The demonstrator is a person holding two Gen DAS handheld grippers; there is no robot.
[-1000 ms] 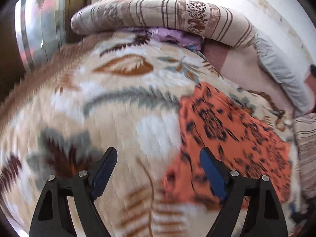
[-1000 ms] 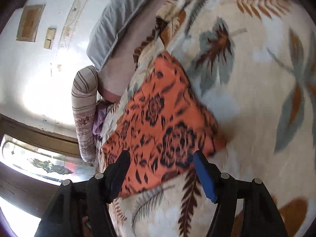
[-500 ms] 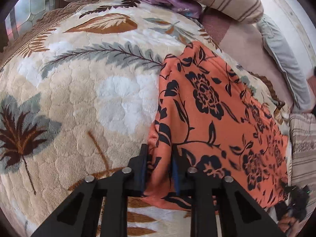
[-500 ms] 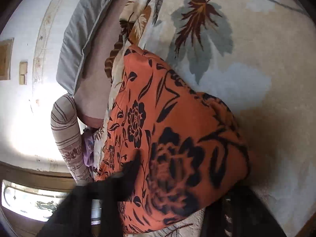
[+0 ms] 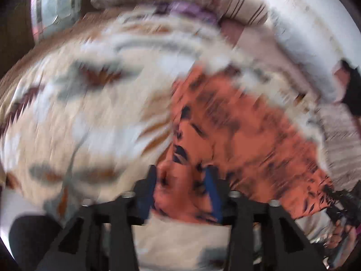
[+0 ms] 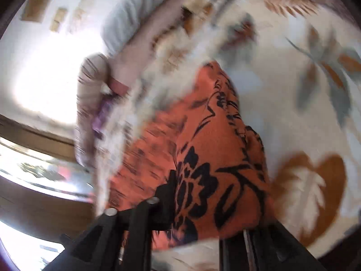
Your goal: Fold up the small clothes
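Observation:
An orange garment with black flowers (image 5: pixel 243 135) lies on a cream blanket with a leaf pattern (image 5: pixel 90 103). My left gripper (image 5: pixel 182 189) is shut on the garment's near corner and holds it lifted off the blanket. In the right wrist view the same garment (image 6: pixel 203 149) drapes over my right gripper (image 6: pixel 214 203). Its left finger (image 6: pixel 167 198) presses the cloth and its right finger is hidden under it. Both views are blurred by motion.
A striped bolster pillow (image 5: pixel 180 6) and a purple cloth (image 5: pixel 187 11) lie at the bed's far end. A grey pillow (image 6: pixel 128 15) lies along the white wall (image 6: pixel 45 72). A wooden frame with glass (image 6: pixel 33 158) stands beside the bed.
Both grippers closed on the orange garment's near edge and have lifted it off the blanket. Both cameras are now swinging fast.

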